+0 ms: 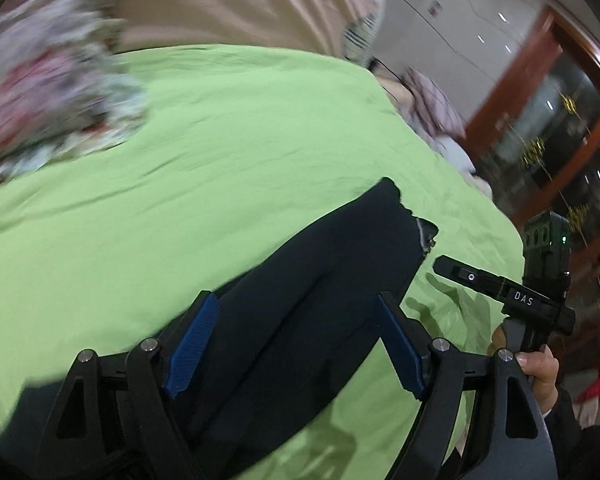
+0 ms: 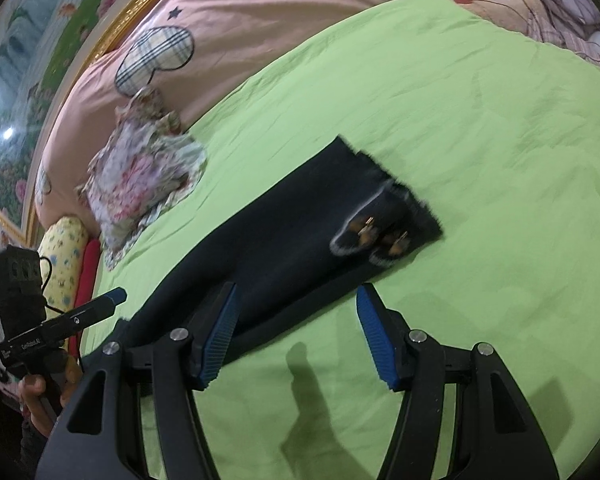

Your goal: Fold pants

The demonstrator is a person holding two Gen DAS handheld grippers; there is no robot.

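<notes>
Dark navy pants (image 1: 320, 280) lie flat as a long folded strip on the green sheet (image 1: 220, 140). In the right wrist view the pants (image 2: 292, 232) end in a frayed hem with small gold trims (image 2: 376, 236). My left gripper (image 1: 296, 344) hovers over the strip with its blue pads wide apart, gripping nothing. My right gripper (image 2: 298, 336) is open over the strip's near edge, one pad above the cloth and the other above bare sheet. Each gripper appears in the other's view: the right gripper (image 1: 452, 270) beside the hem end, the left gripper (image 2: 108, 300) at the other end.
A crumpled floral cloth (image 2: 140, 176) lies on the sheet beside the pants. A pink duvet with plaid hearts (image 2: 260, 20) is bunched behind it, with a yellow pillow (image 2: 62, 256) at the bed's edge. A wood and glass cabinet (image 1: 540, 128) stands past the bed.
</notes>
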